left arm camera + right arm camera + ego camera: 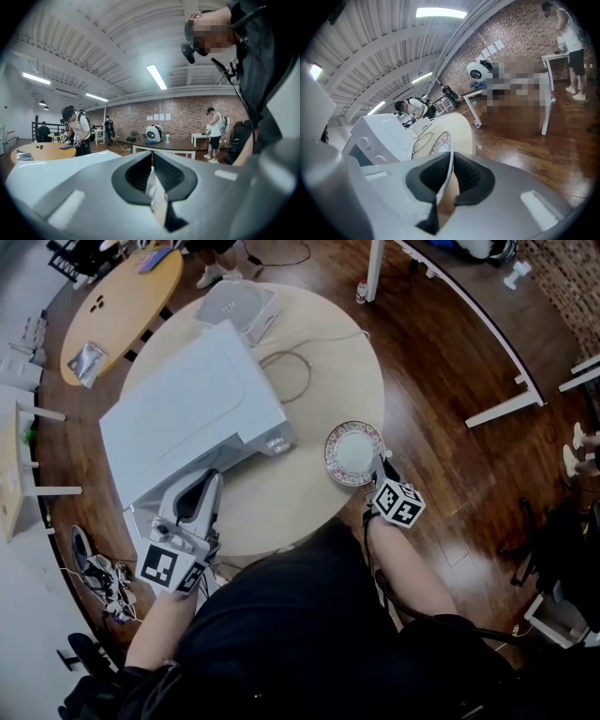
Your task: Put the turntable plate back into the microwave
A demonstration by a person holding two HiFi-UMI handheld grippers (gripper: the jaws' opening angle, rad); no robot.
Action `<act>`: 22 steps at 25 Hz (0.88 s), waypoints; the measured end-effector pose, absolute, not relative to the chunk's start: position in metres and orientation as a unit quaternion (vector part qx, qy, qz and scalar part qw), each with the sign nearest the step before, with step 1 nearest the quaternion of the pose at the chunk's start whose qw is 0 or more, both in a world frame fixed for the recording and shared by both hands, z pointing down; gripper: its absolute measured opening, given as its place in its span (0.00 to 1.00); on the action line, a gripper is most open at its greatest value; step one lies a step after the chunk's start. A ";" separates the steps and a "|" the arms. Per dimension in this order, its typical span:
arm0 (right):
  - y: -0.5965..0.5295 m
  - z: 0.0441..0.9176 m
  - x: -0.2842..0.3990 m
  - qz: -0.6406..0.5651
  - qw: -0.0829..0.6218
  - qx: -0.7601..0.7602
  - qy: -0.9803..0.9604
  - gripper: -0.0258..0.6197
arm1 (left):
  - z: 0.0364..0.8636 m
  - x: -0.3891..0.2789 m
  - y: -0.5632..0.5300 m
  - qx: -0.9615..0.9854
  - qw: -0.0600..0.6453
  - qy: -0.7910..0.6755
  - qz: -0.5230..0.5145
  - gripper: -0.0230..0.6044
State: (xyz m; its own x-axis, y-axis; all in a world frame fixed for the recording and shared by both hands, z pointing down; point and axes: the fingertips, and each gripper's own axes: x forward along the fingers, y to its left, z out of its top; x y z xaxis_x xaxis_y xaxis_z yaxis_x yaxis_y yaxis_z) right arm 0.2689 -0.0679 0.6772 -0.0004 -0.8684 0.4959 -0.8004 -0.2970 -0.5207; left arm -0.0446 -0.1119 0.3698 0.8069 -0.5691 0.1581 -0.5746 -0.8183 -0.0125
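Your top (309, 643) is black; the grey left gripper (210, 480) and right gripper (384, 466) each carry a black-and-white marker cube (398, 504).

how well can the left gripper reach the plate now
Probably not: the left gripper is shut on a thin white edge by the microwave, across the table from the plate, whose rim the right gripper holds.

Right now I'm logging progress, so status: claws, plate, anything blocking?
Left claw shut on microwave door. Right claw shut on turntable plate at table edge. Nothing seen blocking.
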 end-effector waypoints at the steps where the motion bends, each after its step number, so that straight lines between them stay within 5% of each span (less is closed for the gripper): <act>1: -0.069 0.675 0.268 -0.389 0.050 -0.705 0.591 0.08 | 0.369 -0.047 -0.111 0.950 0.017 -0.302 0.077 0.06; 22: -0.066 0.646 0.279 -0.435 0.185 -0.721 0.507 0.07 | 0.365 -0.123 -0.089 0.925 0.012 -0.378 0.048 0.06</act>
State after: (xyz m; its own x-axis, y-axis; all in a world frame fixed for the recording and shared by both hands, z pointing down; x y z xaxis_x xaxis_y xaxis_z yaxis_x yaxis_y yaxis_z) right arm 0.2791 -0.0657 0.6457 0.1087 -0.8916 0.4395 -0.5705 -0.4180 -0.7070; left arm -0.1226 -0.0893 0.3651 0.7101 -0.6974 0.0973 -0.6997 -0.7143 -0.0135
